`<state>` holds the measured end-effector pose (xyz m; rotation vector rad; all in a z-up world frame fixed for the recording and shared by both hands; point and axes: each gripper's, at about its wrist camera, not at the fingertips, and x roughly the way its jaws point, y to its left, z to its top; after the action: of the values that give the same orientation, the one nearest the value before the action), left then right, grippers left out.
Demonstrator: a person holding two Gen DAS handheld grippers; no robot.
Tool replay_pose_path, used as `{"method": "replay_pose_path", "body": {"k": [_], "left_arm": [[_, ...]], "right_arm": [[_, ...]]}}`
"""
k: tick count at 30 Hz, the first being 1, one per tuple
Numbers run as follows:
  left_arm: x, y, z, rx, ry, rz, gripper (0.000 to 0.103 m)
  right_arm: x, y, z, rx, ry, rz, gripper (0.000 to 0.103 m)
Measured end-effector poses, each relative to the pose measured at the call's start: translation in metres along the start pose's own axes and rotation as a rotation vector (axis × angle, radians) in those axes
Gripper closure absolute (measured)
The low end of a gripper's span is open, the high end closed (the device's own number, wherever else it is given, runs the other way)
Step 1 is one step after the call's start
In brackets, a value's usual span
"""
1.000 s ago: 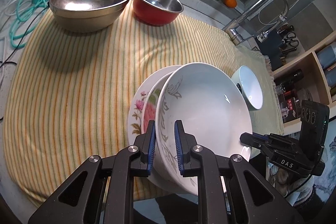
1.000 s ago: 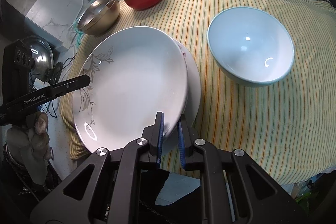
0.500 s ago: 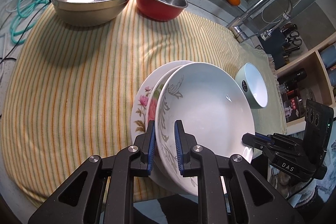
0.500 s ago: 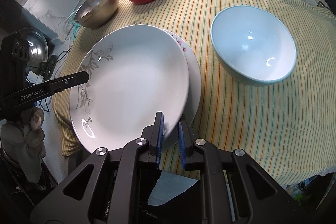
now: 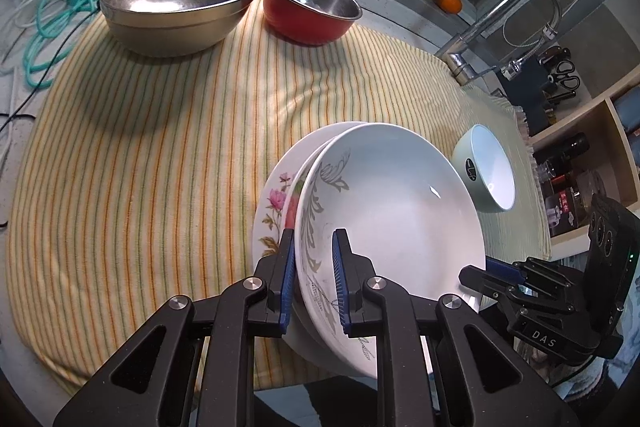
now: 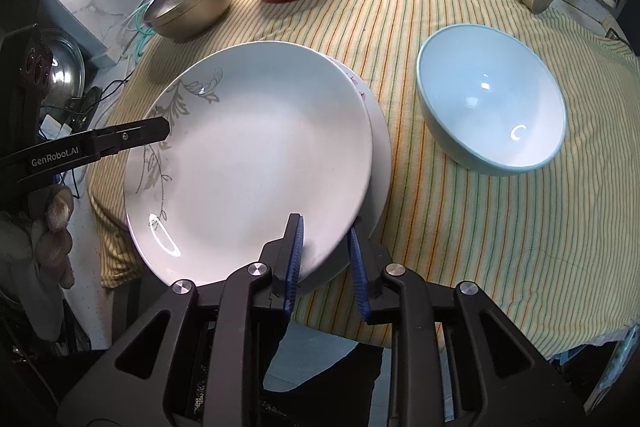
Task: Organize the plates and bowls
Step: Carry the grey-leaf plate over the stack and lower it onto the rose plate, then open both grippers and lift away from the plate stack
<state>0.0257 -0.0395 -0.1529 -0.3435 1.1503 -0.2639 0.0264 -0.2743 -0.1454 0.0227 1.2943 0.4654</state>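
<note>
so the left hand-held gripper (image 5: 313,269) is pinched tight on the near rim of the grey-leaf plate (image 5: 384,223), at about 6 o'clock in its own view. that plate sits on top of the flowered plate (image 5: 276,203), both near the front edge of the striped cloth (image 5: 160,147) covering the bench.

the right hand-held gripper (image 6: 326,255) is at the other side of the same plate, its jaws opening right now, with the rim between the blue pads (image 6: 296,251). hard to say if the left pad touches the rim; the right one looks clear of it.

pale blue bowl (image 6: 490,99) sits at 2 o'clock in the right view, apart from the plates. steel bowl (image 5: 180,3) and red bowl (image 5: 312,9) are up at 11 to 12 o'clock in the left view, side by side.
</note>
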Motion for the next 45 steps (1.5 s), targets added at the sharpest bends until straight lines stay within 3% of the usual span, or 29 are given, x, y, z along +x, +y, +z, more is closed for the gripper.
{"method": "replay_pose_path", "body": {"k": [9,12,14,15,26,30,45], "left_arm": [[-0.001,-0.001,0.001,0.015,0.006,0.000,0.084],[-0.001,-0.003,0.001,0.017,0.009,-0.004,0.078],[-0.002,-0.007,0.001,0.037,0.000,0.012,0.062],[-0.003,-0.008,0.002,0.046,-0.006,0.027,0.060],[-0.009,0.001,0.010,0.014,-0.019,0.014,0.060],[-0.011,0.003,0.014,0.013,-0.022,0.014,0.060],[-0.043,0.056,0.058,-0.058,-0.119,0.058,0.053]], "right_arm": [[0.000,0.005,0.002,-0.010,-0.006,0.000,0.059],[-0.001,0.004,0.004,-0.007,-0.011,-0.001,0.053],[-0.004,0.003,0.004,-0.004,-0.015,-0.003,0.051],[-0.005,0.001,0.004,-0.001,-0.018,-0.005,0.049],[-0.020,-0.006,0.010,0.036,-0.061,0.003,0.046],[-0.028,-0.006,0.019,0.044,-0.094,0.021,0.031],[-0.036,0.034,0.079,0.030,-0.177,0.145,0.031]]}}
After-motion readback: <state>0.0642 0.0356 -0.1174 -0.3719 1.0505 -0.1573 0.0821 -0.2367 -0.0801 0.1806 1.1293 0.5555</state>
